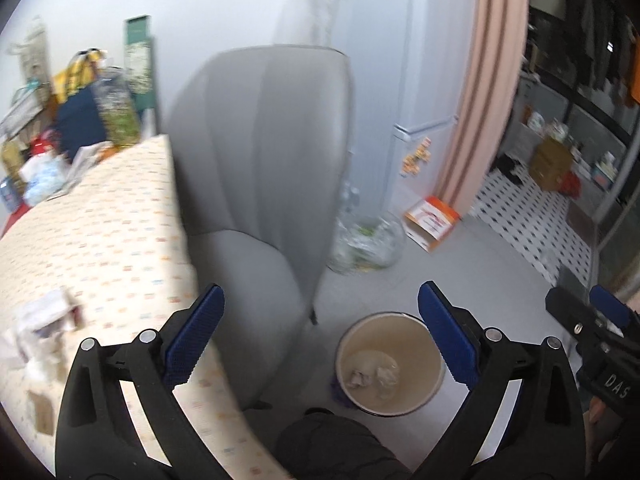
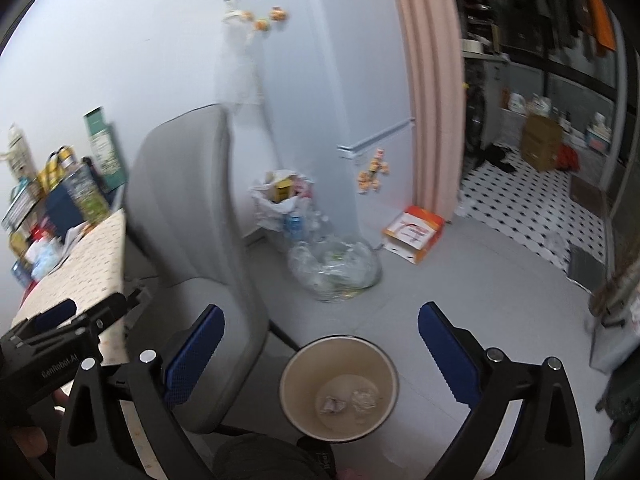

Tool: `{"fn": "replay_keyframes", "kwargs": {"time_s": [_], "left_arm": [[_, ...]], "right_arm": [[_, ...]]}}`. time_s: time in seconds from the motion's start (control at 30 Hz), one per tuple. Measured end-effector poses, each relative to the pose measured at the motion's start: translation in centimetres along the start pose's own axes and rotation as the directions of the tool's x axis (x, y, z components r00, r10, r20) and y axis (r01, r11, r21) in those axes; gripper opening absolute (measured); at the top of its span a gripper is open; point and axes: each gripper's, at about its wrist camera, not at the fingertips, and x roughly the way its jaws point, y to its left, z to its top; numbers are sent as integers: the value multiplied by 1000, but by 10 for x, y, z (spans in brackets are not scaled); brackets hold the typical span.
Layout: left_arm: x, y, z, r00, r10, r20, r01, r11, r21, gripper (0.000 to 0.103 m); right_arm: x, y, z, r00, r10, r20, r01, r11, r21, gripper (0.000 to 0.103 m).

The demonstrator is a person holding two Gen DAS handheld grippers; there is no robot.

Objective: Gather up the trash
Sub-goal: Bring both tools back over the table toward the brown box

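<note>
A round beige waste bin (image 1: pixel 416 340) stands on the grey floor beside the chair, and two crumpled paper wads (image 1: pixel 376 376) lie at its bottom. My left gripper (image 1: pixel 320 292) hangs above the bin and the table's corner, open wide with nothing between its blue pads. My right gripper (image 2: pixel 320 310) is open too and holds nothing, with the bin (image 2: pixel 312 364) and its paper wads (image 2: pixel 348 400) below it. Blurred white scraps (image 1: pixel 44 320) lie on the table at the left. Each gripper shows at the edge of the other's view.
A grey chair (image 1: pixel 260 160) stands between the patterned table (image 1: pixel 100 232) and the bin. A clear bag of plastic bottles (image 2: pixel 336 268), a white bag of rubbish (image 2: pixel 276 200) and an orange box (image 2: pixel 412 234) sit by the fridge (image 2: pixel 340 100). Clutter fills the table's far end (image 1: pixel 80 120).
</note>
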Motion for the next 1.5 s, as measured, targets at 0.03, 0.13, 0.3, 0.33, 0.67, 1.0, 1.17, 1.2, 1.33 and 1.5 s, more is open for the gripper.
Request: {"fn": "replay_keyframes", "kwargs": {"time_s": [0.03,0.13,0.3,0.33,0.67,1.0,1.17,1.2,1.33,1.5], "left_arm": [[-8,8,-1,1000,20,16,-20,1000,-13,96],[-27,30,-6,996,69,53,-66,997,-47,96],[-58,68,-16,988,127,93,-117,987,-106,96],[-65,76,-19,985,140,101,-128,985,-115,96],[-112,137,-48,959,250,134,-220,954,-203,96],[-144,190,-78,937,325,129,-273,910,-312,96],[-152,219,-101,936,335,104,-278,889,-365,96],[-153,223,-105,934,343,99,-285,883,-372,96],[-152,239,-121,936,346,68,-293,872,-393,96],[-149,256,-134,931,362,39,-314,852,-419,96]], "right_arm": [[-3,11,-2,1000,15,-1,-15,1000,-20,95],[-13,39,-3,999,51,9,-50,996,-73,95],[-33,71,-8,995,92,29,-88,987,-131,95],[-40,86,-11,993,110,41,-102,983,-151,95],[-80,151,-33,978,197,62,-177,953,-246,95],[-101,192,-45,966,251,53,-222,921,-321,95],[-105,214,-58,966,256,37,-227,906,-359,95],[-105,216,-59,967,251,36,-222,904,-365,95],[-102,227,-67,966,256,21,-230,898,-375,95],[-98,241,-72,965,263,4,-240,885,-398,95]]}}
